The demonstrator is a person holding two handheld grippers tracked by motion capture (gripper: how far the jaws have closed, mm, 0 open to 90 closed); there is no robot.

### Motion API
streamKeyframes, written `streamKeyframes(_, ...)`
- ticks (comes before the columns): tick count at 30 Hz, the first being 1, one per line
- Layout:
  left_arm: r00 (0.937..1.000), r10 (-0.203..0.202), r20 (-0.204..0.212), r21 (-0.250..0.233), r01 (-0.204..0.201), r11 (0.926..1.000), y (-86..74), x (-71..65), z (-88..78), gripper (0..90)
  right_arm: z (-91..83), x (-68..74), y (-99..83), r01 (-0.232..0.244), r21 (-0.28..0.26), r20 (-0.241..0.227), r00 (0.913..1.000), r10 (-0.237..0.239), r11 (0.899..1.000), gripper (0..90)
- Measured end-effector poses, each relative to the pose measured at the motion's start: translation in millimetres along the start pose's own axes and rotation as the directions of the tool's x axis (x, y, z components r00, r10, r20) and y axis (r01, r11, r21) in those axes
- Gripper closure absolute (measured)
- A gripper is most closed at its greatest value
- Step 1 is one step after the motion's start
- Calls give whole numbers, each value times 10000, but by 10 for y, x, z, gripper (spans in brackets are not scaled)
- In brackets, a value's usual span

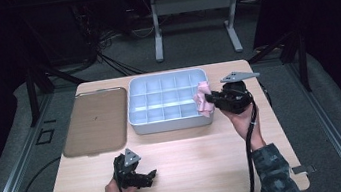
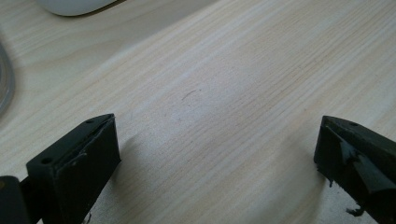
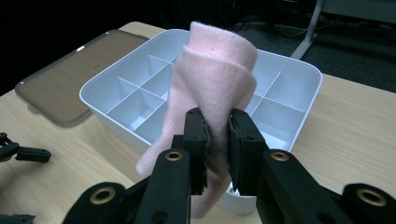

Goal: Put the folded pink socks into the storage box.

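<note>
The right gripper (image 3: 217,135) is squeezed tight on a soft pink cloth (image 3: 212,79). The cloth is rolled or folded over, and it hangs down past the jaws. It is held up at the right end of the white box (image 1: 134,123), partly over the rim. The box has many little square spaces inside, and the ones that can be seen look empty. A brown lid (image 1: 95,120) lies flat on the bench (image 1: 208,161), just beside the box on its left.

The left gripper (image 1: 142,176) sits low on the bench near the front edge, well apart from the box. Its jaws are wide apart and hold nothing.

The job now looks like putting the cloth into one of the spaces at the right end. To do it well, lift the cloth high enough that its hanging end gets over the rim and does not catch on it. Then bring it down straight over one space, so it does not drape across a wall into the next one. Let go only when the cloth is sitting inside. The box is light and could slide, so push down gently.
</note>
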State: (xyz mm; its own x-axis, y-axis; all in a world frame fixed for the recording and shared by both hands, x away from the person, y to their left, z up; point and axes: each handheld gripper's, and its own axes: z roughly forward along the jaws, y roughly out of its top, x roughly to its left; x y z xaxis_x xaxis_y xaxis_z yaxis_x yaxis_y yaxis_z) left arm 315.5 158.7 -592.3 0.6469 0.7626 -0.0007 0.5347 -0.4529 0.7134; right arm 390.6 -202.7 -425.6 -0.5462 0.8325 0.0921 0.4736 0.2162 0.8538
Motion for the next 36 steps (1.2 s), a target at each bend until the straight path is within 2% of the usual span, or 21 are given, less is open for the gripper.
streamKeyframes(9,10000,49,14,-16,-49,10000,5,2,6,0,100,-51,65,110,-25,252,9996,-110,9999,788)
streamKeyframes(14,10000,32,17,-23,-32,10000,6,1,7,0,189,-116,53,-53,141,325,9995,48,9999,788)
streamKeyframes(16,10000,40,20,-18,-40,10000,6,1,7,0,226,-132,52,-68,115,512,9987,62,9999,787)
streamKeyframes(24,10000,78,28,-13,-78,10000,6,3,6,0,470,-242,-3,-310,356,552,9981,290,9989,787)
streamKeyframes(27,10000,90,25,-9,-90,10000,6,3,6,0,587,-226,-19,0,546,1025,9947,-56,9985,787)
streamKeyframes(29,10000,75,26,-9,-75,10000,6,2,6,0,635,-229,-30,-32,616,980,9952,-29,9981,786)
streamKeyframes(36,10000,77,27,-11,-77,10000,6,2,6,0,751,-208,-72,365,1121,1410,9886,-523,9930,785)
